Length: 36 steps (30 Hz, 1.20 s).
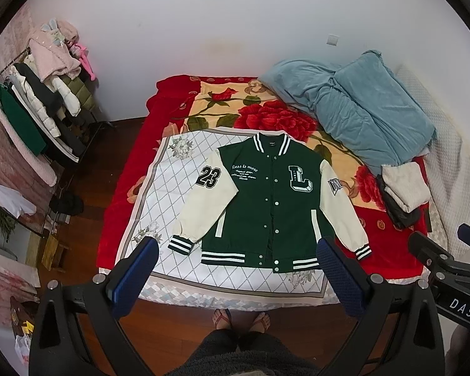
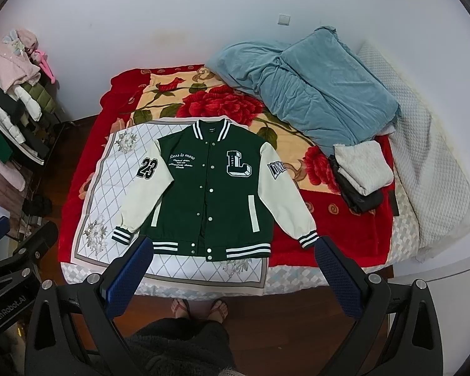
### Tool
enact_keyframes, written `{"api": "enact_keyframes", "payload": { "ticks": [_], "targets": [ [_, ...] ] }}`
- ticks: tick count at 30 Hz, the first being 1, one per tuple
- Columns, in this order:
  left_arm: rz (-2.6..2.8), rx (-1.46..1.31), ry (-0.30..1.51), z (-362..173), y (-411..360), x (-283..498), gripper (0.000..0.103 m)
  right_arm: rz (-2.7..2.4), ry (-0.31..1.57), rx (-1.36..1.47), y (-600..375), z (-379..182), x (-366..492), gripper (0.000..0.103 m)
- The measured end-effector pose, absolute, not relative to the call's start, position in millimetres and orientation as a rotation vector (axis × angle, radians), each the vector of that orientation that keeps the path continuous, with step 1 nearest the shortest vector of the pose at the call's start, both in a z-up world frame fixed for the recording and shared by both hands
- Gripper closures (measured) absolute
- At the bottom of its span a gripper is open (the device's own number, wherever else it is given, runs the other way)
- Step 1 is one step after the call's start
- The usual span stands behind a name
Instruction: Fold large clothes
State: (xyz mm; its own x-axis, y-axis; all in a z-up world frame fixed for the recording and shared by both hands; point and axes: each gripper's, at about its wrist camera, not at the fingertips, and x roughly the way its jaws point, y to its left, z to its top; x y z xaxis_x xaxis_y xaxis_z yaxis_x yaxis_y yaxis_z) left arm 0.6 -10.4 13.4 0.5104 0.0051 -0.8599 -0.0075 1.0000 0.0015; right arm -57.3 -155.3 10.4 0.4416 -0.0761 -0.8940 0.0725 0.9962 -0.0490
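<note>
Clothes rack: far left by the wall, hung with coats and topped with pink garments.
Left tool: blue-padded fingers spread wide, holding nothing, raised above the near edge of the bed.
White quilted sheet: spread on the bed's near left part, under the jacket.
Jacket: green varsity jacket with cream sleeves, lying flat, front up, snapped shut, collar toward the wall, sleeves angled outward; its left half on the white sheet, its right sleeve on the red floral blanket.
Right tool: fingers wide apart, empty, above the bed's near edge.
Folded stack: right of the jacket, apart from it.
Blue bedding: heaped at the far right.
</note>
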Motion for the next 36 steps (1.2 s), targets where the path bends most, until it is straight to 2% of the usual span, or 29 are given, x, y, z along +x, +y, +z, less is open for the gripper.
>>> {"api": "enact_keyframes", "payload": {
  "ticks": [36],
  "targets": [
    [0.006, -0.004, 1.026, 18.5, -14.7, 0.1, 0.0, -0.094, 1.102, -0.001, -156.1, 12.9, -60.8, 0.0]
  ]
}}
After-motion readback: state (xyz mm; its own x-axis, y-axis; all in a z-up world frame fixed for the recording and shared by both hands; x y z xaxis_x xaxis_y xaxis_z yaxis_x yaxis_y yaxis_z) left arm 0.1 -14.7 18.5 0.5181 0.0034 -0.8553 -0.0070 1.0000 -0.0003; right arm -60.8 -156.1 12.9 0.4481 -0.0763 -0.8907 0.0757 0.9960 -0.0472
